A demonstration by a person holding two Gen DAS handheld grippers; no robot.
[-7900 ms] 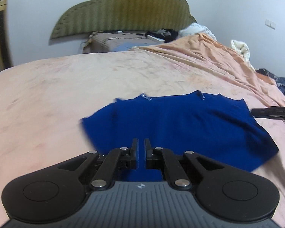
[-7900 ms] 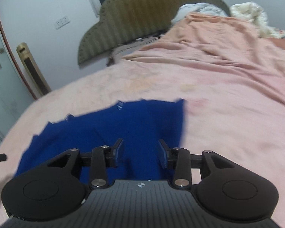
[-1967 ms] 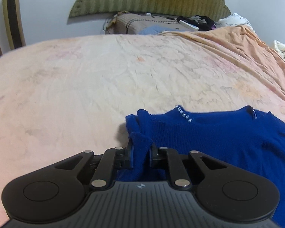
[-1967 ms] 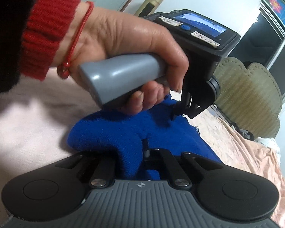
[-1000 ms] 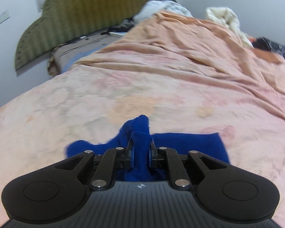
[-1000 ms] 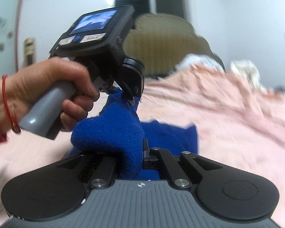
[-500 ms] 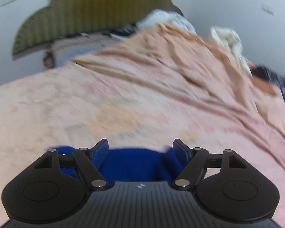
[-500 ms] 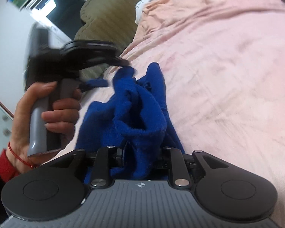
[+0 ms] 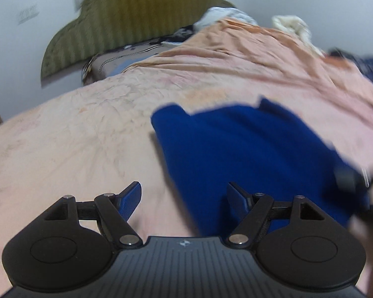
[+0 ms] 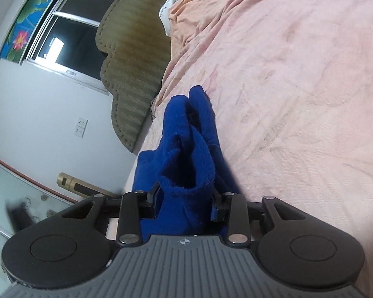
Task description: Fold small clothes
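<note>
— Left tongs (image 9: 184,196)?
— Spread wide, gripping nothing, over the bed (image 9: 74,136) beside the blue top (image 9: 248,149).
— Right tongs (image 10: 184,204)?
— Opening; a bunched fold of the top (image 10: 186,154) sits between them, looking slack. It lies mid-bed.

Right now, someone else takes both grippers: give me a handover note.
Left gripper: open, nothing between its pads, just beside the blue knit garment.
Right gripper: jaws opening, a bunched fold of the garment between them, so treat it as letting go.
Garment lies folded over on the pink bedspread; edges look uneven.
Done: at least one fold.
Left: free the right jaws, square up, probably one more fold.
</note>
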